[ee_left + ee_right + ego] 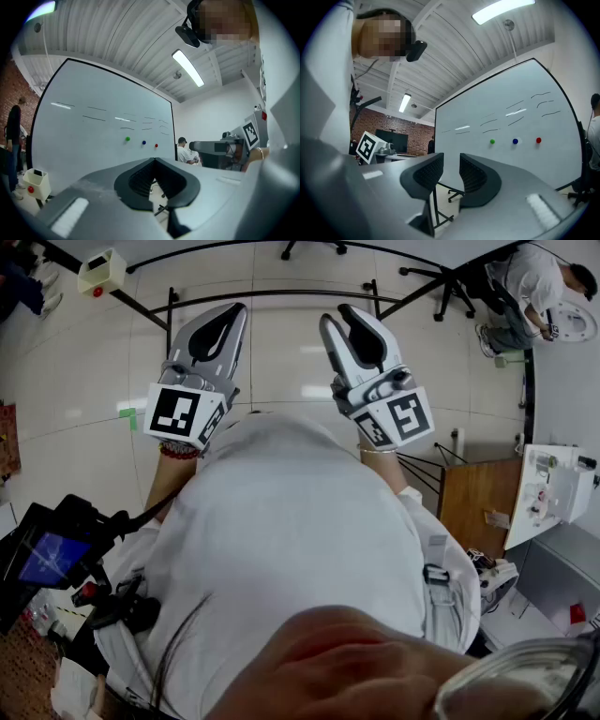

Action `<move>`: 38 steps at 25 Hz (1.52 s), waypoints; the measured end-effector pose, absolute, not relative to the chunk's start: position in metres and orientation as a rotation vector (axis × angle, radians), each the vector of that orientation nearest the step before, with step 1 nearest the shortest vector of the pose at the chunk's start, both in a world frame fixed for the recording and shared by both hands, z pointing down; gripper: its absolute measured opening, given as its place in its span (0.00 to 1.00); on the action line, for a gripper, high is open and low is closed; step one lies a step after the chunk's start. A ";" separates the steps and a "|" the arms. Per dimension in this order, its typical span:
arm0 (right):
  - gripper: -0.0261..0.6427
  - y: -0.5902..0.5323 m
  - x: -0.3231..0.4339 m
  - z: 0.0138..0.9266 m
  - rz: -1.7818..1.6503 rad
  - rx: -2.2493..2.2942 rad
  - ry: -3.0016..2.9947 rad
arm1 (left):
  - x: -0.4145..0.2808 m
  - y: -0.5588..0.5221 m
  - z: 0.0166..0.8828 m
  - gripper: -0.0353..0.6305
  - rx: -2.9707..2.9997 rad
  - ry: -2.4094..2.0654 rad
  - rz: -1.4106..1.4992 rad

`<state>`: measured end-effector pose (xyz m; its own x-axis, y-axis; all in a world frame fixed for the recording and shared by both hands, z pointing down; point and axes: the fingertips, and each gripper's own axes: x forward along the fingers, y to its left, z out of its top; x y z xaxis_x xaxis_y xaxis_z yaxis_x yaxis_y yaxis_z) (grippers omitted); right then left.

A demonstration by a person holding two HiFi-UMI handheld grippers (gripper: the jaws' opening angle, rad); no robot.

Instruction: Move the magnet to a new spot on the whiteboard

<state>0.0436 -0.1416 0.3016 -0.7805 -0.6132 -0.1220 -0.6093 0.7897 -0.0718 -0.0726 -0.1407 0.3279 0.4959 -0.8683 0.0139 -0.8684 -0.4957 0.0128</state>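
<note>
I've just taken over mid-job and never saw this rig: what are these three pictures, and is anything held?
There is no robot: a person holds a two-fingered gripper in each hand. The head view looks down from the person's head at the left gripper and right gripper. The other two pictures come from cameras riding on each gripper. Both face a whiteboard carrying a green magnet, blue magnet and red magnet in a row. The left fingers are together; the right ones stand slightly apart. Neither holds anything.
</note>
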 end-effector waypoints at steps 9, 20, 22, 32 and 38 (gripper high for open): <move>0.19 -0.150 0.047 0.301 -0.054 -0.980 2.833 | -0.078 -0.146 0.325 0.06 2.683 -1.594 0.003; 0.19 -0.151 0.052 0.306 -0.064 -0.968 2.842 | -0.067 -0.146 0.324 0.06 2.692 -1.610 -0.012; 0.19 -0.153 0.056 0.307 -0.063 -0.969 2.838 | -0.065 -0.148 0.325 0.06 2.686 -1.617 -0.009; 0.19 -0.112 0.071 0.318 -0.029 -0.964 2.863 | -0.054 -0.105 0.340 0.06 2.653 -1.658 0.012; 0.20 -0.105 0.093 0.319 -0.022 -0.986 2.839 | -0.044 -0.091 0.339 0.06 2.643 -1.699 -0.003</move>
